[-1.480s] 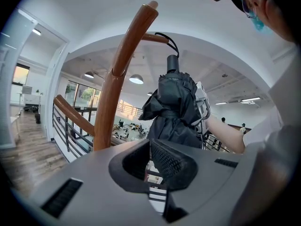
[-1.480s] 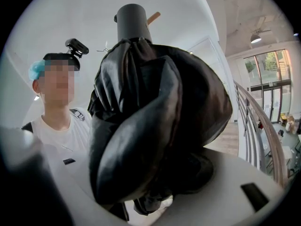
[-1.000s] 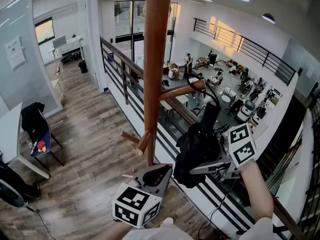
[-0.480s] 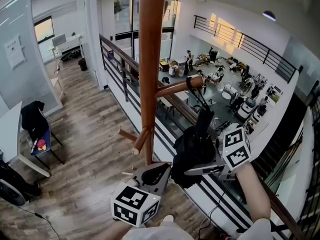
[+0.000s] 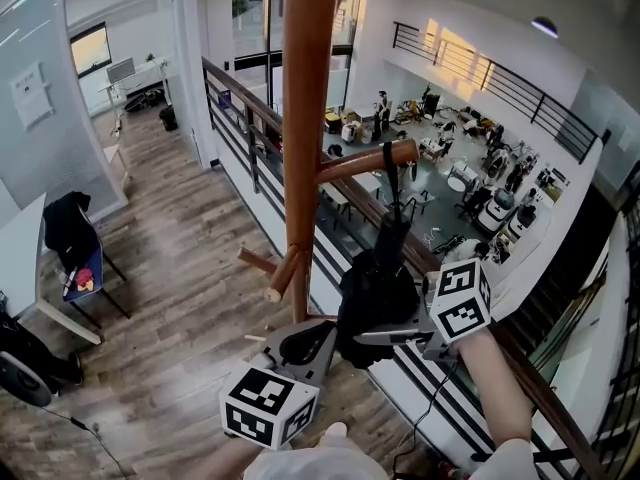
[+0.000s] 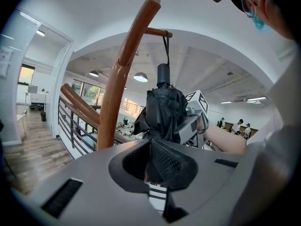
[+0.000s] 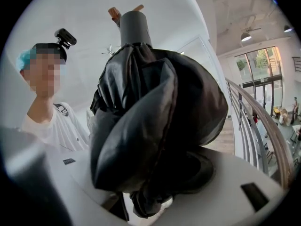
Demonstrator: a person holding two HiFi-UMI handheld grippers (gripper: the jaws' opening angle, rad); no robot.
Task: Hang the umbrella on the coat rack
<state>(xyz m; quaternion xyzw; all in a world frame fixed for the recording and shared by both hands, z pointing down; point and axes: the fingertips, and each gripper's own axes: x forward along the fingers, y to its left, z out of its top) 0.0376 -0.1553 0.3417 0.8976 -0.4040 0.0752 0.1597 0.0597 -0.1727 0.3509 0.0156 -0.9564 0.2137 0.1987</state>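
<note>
Black folded umbrella (image 5: 372, 286) hanging by its strap on the round brown wooden coat rack (image 5: 308, 98), held by the right gripper (image 5: 392, 336)
The thin black wrist strap (image 5: 387, 173) is looped over the upward-slanting brown wooden peg (image 5: 360, 163) near its tip, and the umbrella (image 6: 162, 109) hangs below the peg (image 6: 153, 31), just beside the rack's upright pole (image 6: 115, 88). The right gripper's jaws are clamped on the bunched black fabric of the umbrella (image 7: 150, 121), which fills the space between them in the right gripper view. The left gripper (image 5: 300, 346) sits low, close to the pole and just beside the umbrella's lower end; its jaws (image 6: 162, 166) are pressed together with nothing between them. Beyond the rack runs a dark metal balcony railing with a wooden handrail (image 5: 240, 98) above a grey-brown plank floor (image 5: 180, 298)
</note>
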